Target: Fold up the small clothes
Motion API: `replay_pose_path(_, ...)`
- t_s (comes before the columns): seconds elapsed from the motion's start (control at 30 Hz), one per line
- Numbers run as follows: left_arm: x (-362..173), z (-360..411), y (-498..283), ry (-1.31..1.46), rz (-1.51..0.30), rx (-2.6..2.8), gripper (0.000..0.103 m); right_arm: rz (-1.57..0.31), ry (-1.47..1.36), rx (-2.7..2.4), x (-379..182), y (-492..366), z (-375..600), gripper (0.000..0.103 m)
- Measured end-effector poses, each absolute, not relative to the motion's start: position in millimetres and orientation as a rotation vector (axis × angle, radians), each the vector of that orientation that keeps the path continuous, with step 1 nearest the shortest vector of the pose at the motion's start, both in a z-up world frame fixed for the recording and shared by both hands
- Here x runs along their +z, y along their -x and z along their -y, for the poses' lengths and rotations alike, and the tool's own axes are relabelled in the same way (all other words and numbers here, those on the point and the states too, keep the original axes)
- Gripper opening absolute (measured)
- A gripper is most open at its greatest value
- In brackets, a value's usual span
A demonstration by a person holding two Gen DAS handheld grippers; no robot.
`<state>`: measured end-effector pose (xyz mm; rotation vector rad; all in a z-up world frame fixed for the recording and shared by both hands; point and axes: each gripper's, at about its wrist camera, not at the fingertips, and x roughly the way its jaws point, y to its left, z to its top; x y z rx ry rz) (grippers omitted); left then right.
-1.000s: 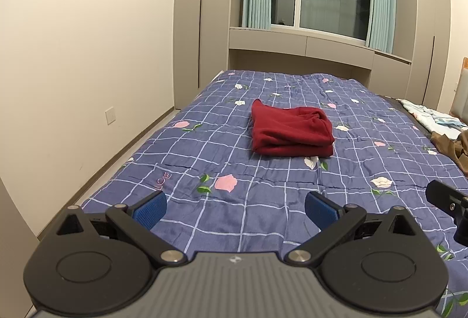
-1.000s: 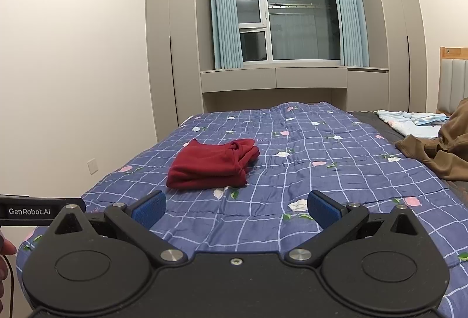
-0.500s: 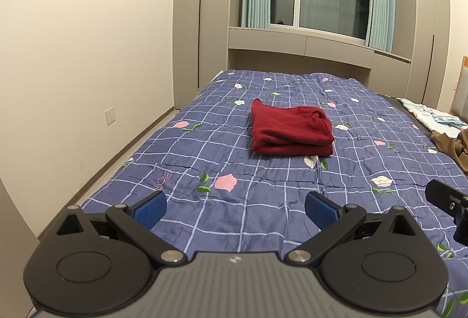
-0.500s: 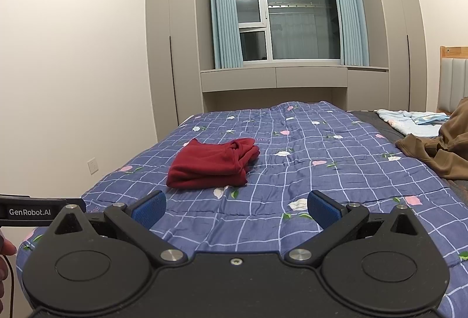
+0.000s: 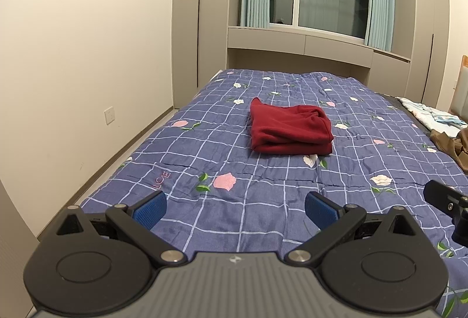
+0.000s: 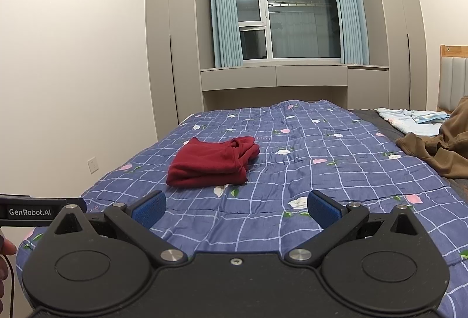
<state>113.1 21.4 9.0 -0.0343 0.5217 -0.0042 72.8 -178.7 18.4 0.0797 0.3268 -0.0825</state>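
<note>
A dark red garment (image 5: 289,129) lies folded into a compact stack on the blue checked quilt (image 5: 234,171); it also shows in the right wrist view (image 6: 212,161). My left gripper (image 5: 235,208) is open and empty, held above the near part of the bed, well short of the garment. My right gripper (image 6: 235,208) is open and empty, also back from the garment, which lies ahead and to its left. The right gripper's body (image 5: 447,202) shows at the left view's right edge. The left gripper's body (image 6: 32,211) shows at the right view's left edge.
A brown garment (image 6: 438,147) and a light blue cloth (image 6: 409,119) lie at the bed's right side near the headboard (image 6: 453,75). A wall (image 5: 73,69) runs along the bed's left side. Cabinets and a window (image 6: 292,19) stand behind the bed.
Almost nothing has changed. Both grippers stay open and hold their place above the near end of the bed. The red garment has not moved.
</note>
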Motion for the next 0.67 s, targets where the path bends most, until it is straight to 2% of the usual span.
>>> replay_pose_path(0.67,4.1,-23.5,-118.2,0.018,-0.538,0.007,0.103,-0.352,-0.094,-0.081,6.8,-78.5,182.7,0.103)
